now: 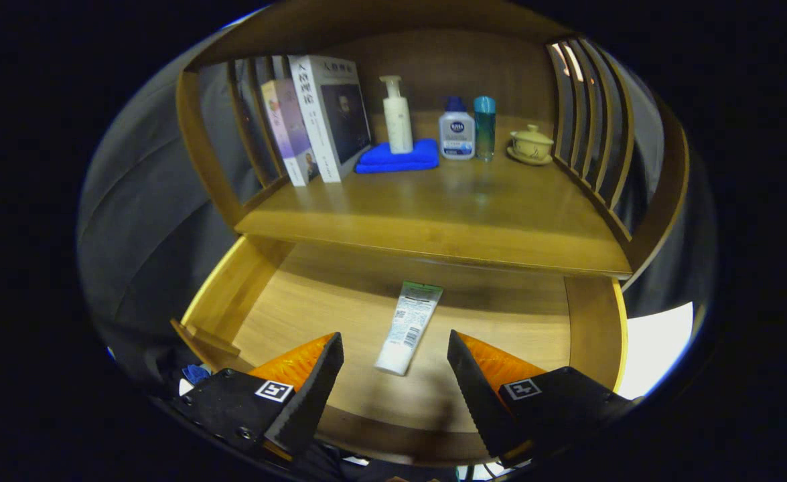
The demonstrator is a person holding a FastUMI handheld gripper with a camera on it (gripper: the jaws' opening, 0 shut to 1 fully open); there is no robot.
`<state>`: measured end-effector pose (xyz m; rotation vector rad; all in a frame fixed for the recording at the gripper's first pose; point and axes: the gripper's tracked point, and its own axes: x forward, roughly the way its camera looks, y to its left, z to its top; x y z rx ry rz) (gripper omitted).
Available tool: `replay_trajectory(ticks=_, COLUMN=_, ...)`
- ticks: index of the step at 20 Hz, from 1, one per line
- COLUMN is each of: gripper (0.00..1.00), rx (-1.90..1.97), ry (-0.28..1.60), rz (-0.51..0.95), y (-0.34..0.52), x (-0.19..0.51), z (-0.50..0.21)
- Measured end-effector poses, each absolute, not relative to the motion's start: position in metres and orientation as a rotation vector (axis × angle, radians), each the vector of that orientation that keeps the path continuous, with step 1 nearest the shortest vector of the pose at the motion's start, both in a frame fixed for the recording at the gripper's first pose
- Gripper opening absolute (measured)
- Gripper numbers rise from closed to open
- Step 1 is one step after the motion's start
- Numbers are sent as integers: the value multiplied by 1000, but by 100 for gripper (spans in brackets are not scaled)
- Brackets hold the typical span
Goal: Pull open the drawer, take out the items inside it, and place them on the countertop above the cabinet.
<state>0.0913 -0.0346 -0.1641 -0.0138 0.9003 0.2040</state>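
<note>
Inside drawer (269, 304): one tube (409, 326) between spread fingers (313, 381).

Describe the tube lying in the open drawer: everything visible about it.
The tube is a flat white squeeze tube, plastic by its look, with a green band at its far end and printed text and codes along its back. It lies flat on the wooden drawer floor, slightly slanted, its near end between the open jaws of the gripper. Nothing but the floor touches it.
</note>
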Motion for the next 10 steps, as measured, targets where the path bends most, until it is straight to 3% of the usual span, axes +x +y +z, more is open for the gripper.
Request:
replay_trajectory(ticks=6, gripper=99, rx=-28, ry=1198, rz=195, y=-32, x=105, z=-232)
replay_trajectory(ticks=10, gripper=98, rx=-3, ry=1293, rz=182, y=-31, x=98, z=-252)
